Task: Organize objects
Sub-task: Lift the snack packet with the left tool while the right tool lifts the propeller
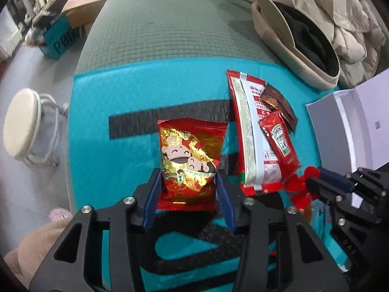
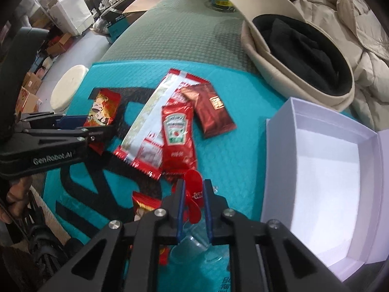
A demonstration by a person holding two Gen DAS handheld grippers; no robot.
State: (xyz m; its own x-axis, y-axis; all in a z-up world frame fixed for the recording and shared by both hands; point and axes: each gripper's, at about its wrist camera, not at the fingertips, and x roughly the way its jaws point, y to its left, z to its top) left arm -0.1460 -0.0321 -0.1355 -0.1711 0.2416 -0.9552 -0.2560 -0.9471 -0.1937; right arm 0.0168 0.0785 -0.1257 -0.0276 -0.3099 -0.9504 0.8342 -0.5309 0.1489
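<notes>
Two close downward wrist views, shared mat [image 1: 116, 92]

Right gripper [image 2: 193, 198], at 6 o'clock, is clamped on a red spoon [image 2: 194, 189]. Ketchup sachet [image 2: 177, 133] lies at centre, overlapping a long packet [image 2: 148, 126]. Brown sachet [image 2: 214, 109] sits at 1 o'clock. White box [image 2: 279, 143] stands at 3 o'clock. Left gripper [image 2: 107, 127], at 9 o'clock, grips a snack packet [image 2: 103, 109].

One red-and-gold snack packet [image 1: 189, 160] sits between the left fingers; one red plastic spoon [image 2: 194, 192] between the right fingers; beyond them lie one long red-and-white packet [image 1: 248, 131], one ketchup sachet [image 2: 177, 133] and one brown sachet [image 2: 214, 109]; one white box [image 2: 316, 170] right of the right fingers; one stool [image 1: 22, 124] far left.
</notes>
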